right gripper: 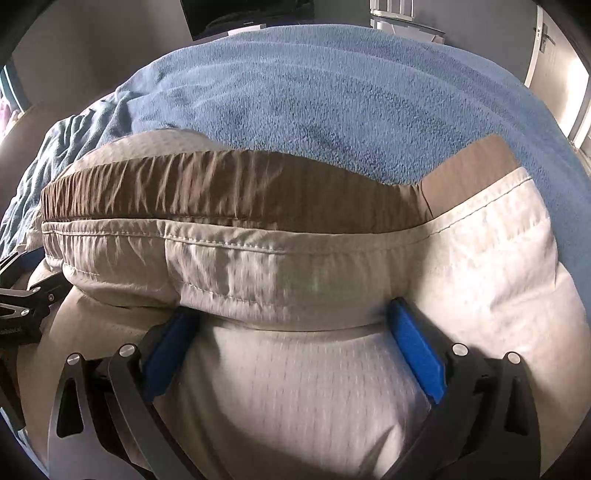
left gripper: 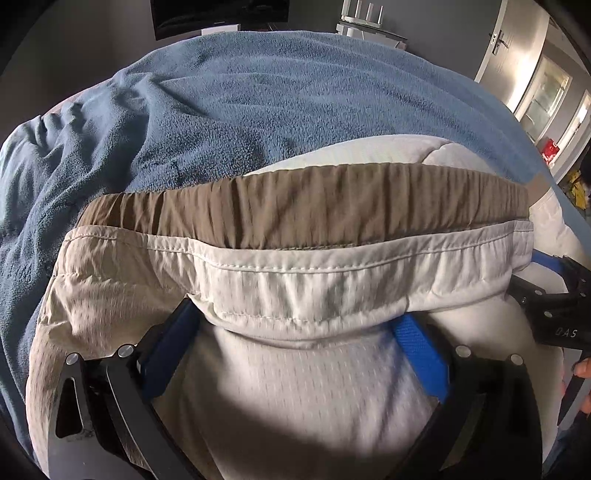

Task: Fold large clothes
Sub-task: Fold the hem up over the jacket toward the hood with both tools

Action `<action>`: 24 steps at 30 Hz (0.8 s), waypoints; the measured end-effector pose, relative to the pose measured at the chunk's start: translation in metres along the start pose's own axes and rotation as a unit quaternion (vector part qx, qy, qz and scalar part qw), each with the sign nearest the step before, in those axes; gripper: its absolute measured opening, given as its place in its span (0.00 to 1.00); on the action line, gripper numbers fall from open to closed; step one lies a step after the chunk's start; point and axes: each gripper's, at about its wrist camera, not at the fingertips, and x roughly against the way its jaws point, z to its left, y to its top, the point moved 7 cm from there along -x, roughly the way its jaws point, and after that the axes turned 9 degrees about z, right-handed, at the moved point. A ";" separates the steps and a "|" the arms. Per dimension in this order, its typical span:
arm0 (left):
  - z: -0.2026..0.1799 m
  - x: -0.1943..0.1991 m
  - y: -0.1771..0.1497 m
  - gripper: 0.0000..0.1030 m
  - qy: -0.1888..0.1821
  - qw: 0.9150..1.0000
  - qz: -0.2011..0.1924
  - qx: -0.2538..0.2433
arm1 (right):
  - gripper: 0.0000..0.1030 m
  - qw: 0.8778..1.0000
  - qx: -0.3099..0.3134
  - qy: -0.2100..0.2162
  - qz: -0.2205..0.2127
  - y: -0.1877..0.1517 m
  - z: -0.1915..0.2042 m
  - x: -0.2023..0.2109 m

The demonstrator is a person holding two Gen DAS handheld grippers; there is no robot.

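A pair of pale beige shorts point(left gripper: 295, 387) with a white mesh lining lies on a blue fleece blanket point(left gripper: 258, 110). Its brown inner waistband point(left gripper: 314, 206) faces up. My left gripper point(left gripper: 295, 314) is open, blue pads point(left gripper: 421, 354) wide apart, the stitched hem draped over the fingertips. In the right wrist view the same shorts point(right gripper: 295, 387) and brown waistband point(right gripper: 221, 192) fill the frame. My right gripper point(right gripper: 295, 314) is open too, its tips hidden under the hem. Each gripper shows at the edge of the other's view: the right gripper point(left gripper: 554, 306) and the left gripper point(right gripper: 22, 306).
The blanket point(right gripper: 332, 92) is rumpled at the left and covers the whole surface. Behind it stand a dark screen point(left gripper: 221, 14), a white router point(left gripper: 360, 14) and a door with a handle point(left gripper: 498, 40). A person's hand point(left gripper: 583, 369) shows at the right edge.
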 end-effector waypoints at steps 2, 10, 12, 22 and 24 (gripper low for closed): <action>-0.001 -0.001 -0.001 0.95 0.001 1.000 0.001 -0.001 | 0.94 1.000 0.000 0.000 0.000 0.000 0.000 0.000; -0.001 -0.003 -0.001 0.95 0.000 1.000 0.002 -0.001 | 0.94 1.000 0.001 -0.002 0.000 0.000 0.000 -0.002; -0.001 -0.004 0.000 0.95 0.000 1.000 0.000 -0.001 | 0.94 1.000 0.000 -0.002 0.000 0.000 0.000 -0.002; -0.001 -0.005 0.000 0.95 0.001 1.000 -0.003 -0.001 | 0.94 1.000 0.001 -0.002 0.000 0.000 0.000 -0.003; -0.002 -0.004 -0.002 0.95 0.001 1.000 -0.005 -0.001 | 0.94 1.000 0.000 -0.002 -0.001 -0.001 0.000 -0.003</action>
